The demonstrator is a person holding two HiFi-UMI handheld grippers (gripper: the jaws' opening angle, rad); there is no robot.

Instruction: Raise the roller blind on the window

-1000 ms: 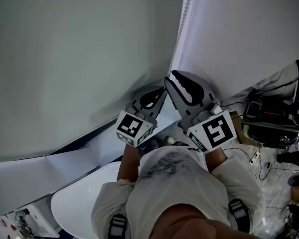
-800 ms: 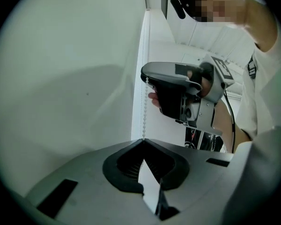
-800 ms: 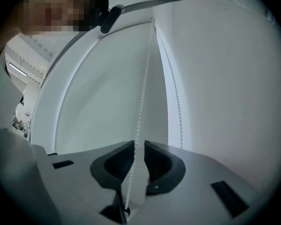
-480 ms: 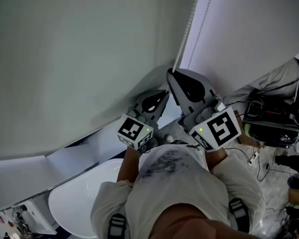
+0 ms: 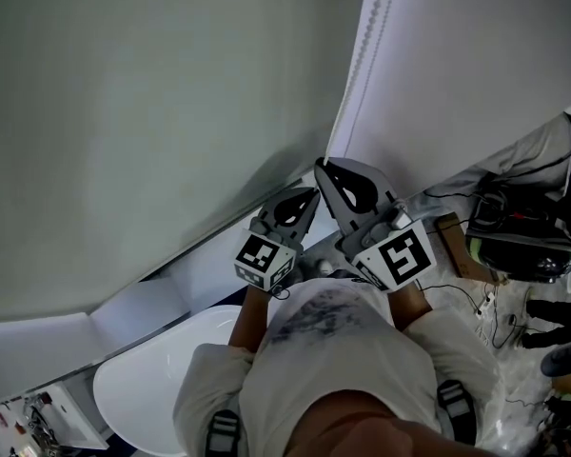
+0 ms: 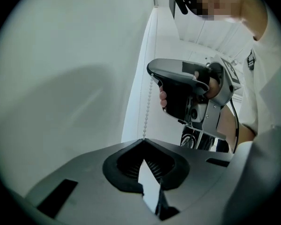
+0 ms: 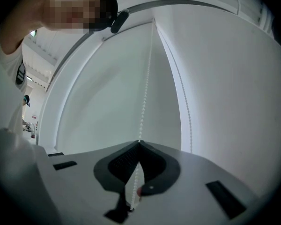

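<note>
- Head view: the person's shirt (image 5: pixel 333 350) fills the bottom of the frame, and both grippers are held out level towards the window. The grey roller blind (image 5: pixel 152 112) covers the left and centre. The bead chain (image 5: pixel 364 50) hangs down its right edge, against a white wall (image 5: pixel 476 65). The left gripper (image 5: pixel 312 194) sits just below and beside the right gripper (image 5: pixel 320 165), both noses pointing at the foot of the chain. A white rounded table (image 5: pixel 143 388) lies lower left, and dark cables and gear (image 5: pixel 514 241) lie on the right.
- Left gripper view: the jaws are clenched, their tips meeting on the bead chain (image 6: pixel 147 111), which runs straight up from the pinch point along the edge of the blind (image 6: pixel 61 78). The right gripper's dark nose is above and to the right, with fingers (image 6: pixel 162 97) of the person's hand wrapped round its body.
- Right gripper view: these jaws are likewise pressed together on the chain (image 7: pixel 144 97). The beads pass between the pads and show again in the gap below the tips. A second strand (image 7: pixel 183 97) hangs free just to the right, apart from the jaws.
</note>
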